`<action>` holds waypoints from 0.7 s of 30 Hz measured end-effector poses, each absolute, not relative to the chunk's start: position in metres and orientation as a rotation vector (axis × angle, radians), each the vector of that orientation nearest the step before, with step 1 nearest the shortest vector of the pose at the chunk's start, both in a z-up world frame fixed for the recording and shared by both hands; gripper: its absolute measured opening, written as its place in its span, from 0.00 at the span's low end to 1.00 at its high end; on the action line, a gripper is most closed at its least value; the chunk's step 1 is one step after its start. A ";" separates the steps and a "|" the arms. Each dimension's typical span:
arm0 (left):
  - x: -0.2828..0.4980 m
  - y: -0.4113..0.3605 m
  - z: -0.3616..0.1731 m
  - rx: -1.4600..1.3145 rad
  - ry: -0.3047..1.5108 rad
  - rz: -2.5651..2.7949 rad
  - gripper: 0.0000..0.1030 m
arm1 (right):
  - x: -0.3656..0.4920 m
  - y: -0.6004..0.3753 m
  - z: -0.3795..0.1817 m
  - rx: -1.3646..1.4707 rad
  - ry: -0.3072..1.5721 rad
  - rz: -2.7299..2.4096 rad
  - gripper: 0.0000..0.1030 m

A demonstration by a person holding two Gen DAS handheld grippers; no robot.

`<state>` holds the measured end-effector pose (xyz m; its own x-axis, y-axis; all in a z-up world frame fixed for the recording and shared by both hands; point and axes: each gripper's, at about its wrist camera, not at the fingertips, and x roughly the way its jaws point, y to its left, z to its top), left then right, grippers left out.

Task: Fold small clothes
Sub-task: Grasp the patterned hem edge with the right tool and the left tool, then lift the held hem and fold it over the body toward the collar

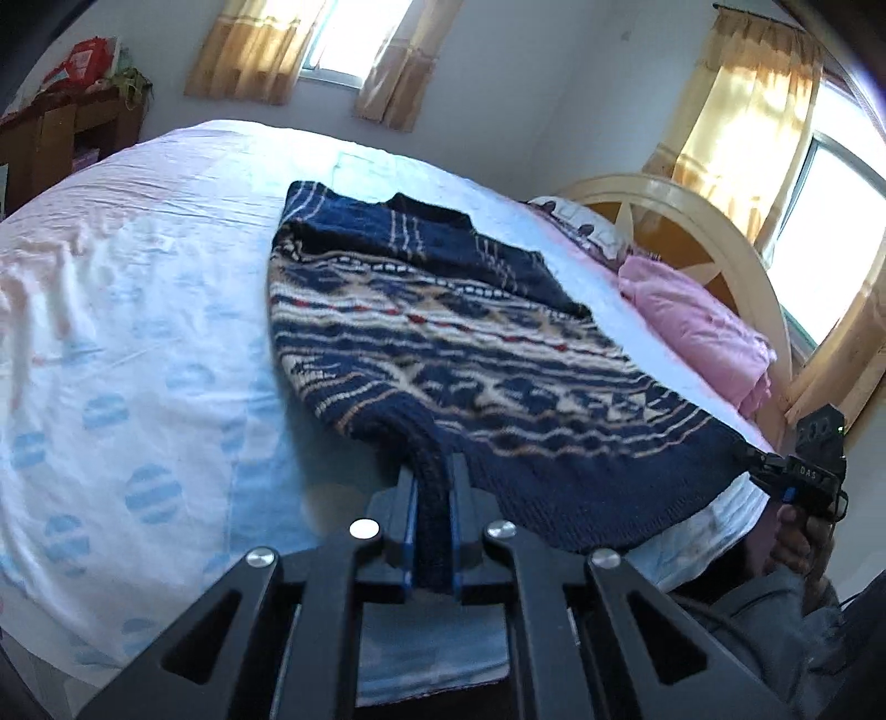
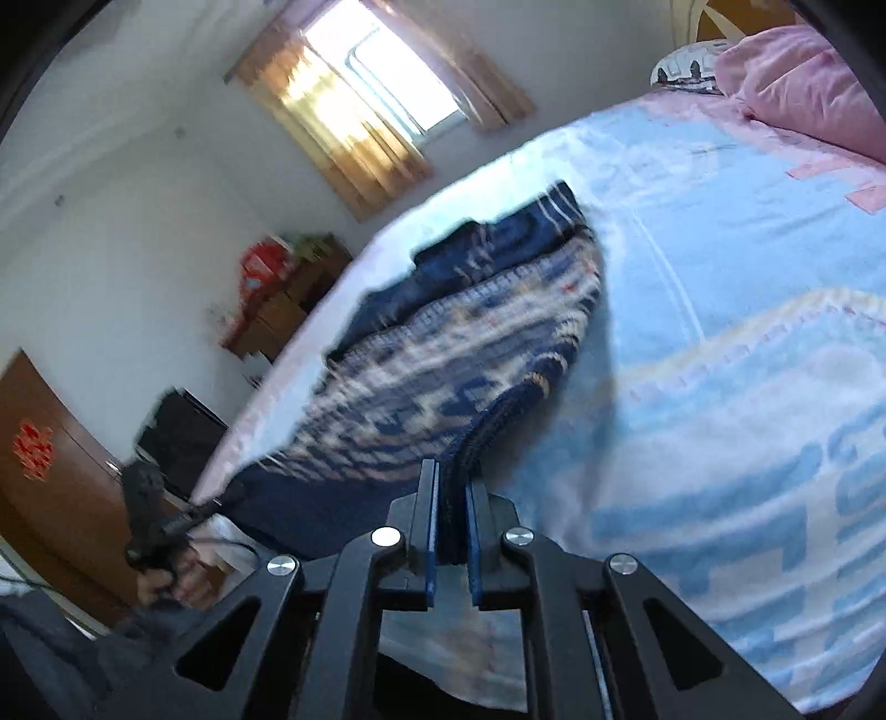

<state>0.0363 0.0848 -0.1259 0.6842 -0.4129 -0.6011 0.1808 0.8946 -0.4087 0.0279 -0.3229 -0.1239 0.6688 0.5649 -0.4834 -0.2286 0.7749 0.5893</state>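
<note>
**Both grippers clamped on the hem of a knitted sweater on a bed**

The left gripper (image 1: pixel 433 471) is clenched on the dark ribbed hem of a navy, cream and red patterned sweater (image 1: pixel 443 343); a strip of the knit runs back between its two blue-edged fingers (image 1: pixel 411 498). Seen from the right wrist, the right gripper (image 2: pixel 452 482) is likewise clenched on a bunched fold of the same hem, with the fabric pressed between both fingers (image 2: pixel 432 515).

The sweater lies on the bed (image 1: pixel 138 310), neckline toward the far side and hem toward the person. Its near edge is raised off the bed sheet and stretched between the two grippers, while the upper body of the garment rests flat on the sheet, which is white and pale blue with round blue motifs.

In the left wrist view the other gripper appears at the right edge, gripped by a hand (image 1: pixel 794 545), at the sweater's far hem corner. In the right wrist view a hand (image 2: pixel 177 579) holds the opposite gripper at lower left.

A pink quilt (image 1: pixel 698 327) sits folded near the curved headboard (image 1: pixel 714 221). Curtained windows (image 1: pixel 354 39) admit daylight, and a wooden cabinet (image 1: pixel 61 138) stands by the wall.
</note>
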 end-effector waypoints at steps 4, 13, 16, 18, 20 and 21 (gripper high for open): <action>0.044 0.091 -0.115 -0.373 0.719 -0.348 0.09 | 0.036 -0.319 -0.110 0.528 0.659 0.479 0.07; 0.067 0.108 -0.085 -0.439 0.631 -0.366 0.08 | 0.060 -0.309 -0.073 0.490 0.572 0.475 0.07; 0.078 0.113 -0.075 -0.447 0.600 -0.369 0.08 | 0.074 -0.308 -0.062 0.490 0.549 0.473 0.07; 0.088 0.116 -0.072 -0.462 0.586 -0.376 0.08 | 0.084 -0.308 -0.057 0.494 0.538 0.469 0.07; 0.097 0.119 -0.070 -0.466 0.581 -0.379 0.08 | 0.096 -0.307 -0.053 0.506 0.534 0.470 0.07; 0.102 0.119 -0.069 -0.466 0.579 -0.380 0.08 | 0.103 -0.307 -0.051 0.510 0.534 0.469 0.07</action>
